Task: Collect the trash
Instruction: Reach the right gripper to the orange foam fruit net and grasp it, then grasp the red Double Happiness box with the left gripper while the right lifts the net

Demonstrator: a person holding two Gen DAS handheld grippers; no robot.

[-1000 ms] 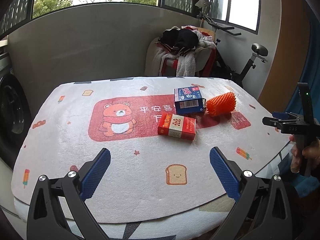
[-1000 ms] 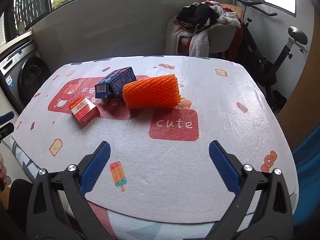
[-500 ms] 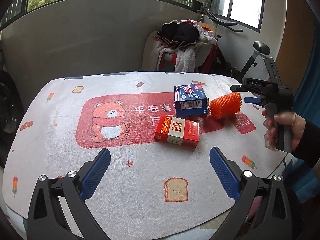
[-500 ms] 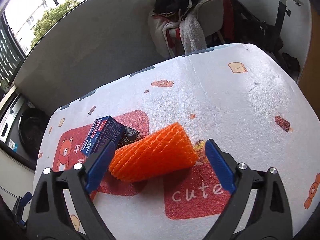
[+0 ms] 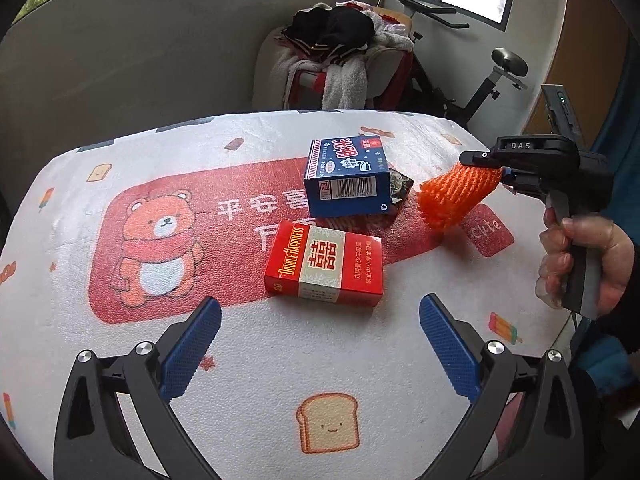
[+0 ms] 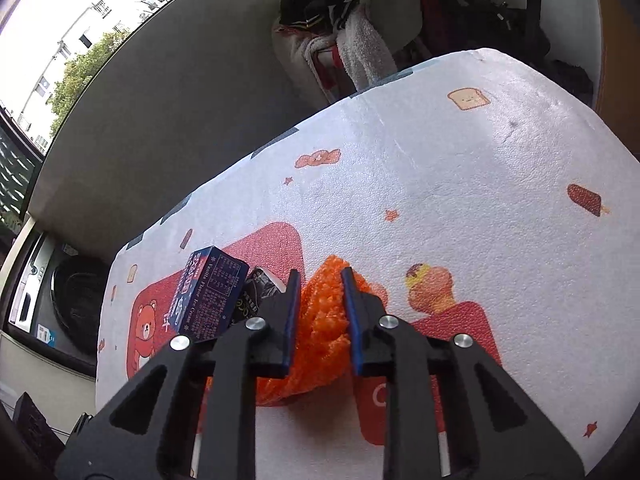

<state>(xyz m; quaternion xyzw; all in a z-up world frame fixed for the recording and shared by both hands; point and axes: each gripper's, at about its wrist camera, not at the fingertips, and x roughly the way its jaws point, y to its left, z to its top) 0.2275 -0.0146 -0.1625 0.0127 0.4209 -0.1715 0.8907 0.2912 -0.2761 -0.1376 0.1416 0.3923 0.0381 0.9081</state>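
Right gripper jaws have just been closing and are now squeezing the orange foam net between both pads. Left gripper is hanging spread wide, nothing between its 2 pads; red cigarette pack lying just ahead of them.
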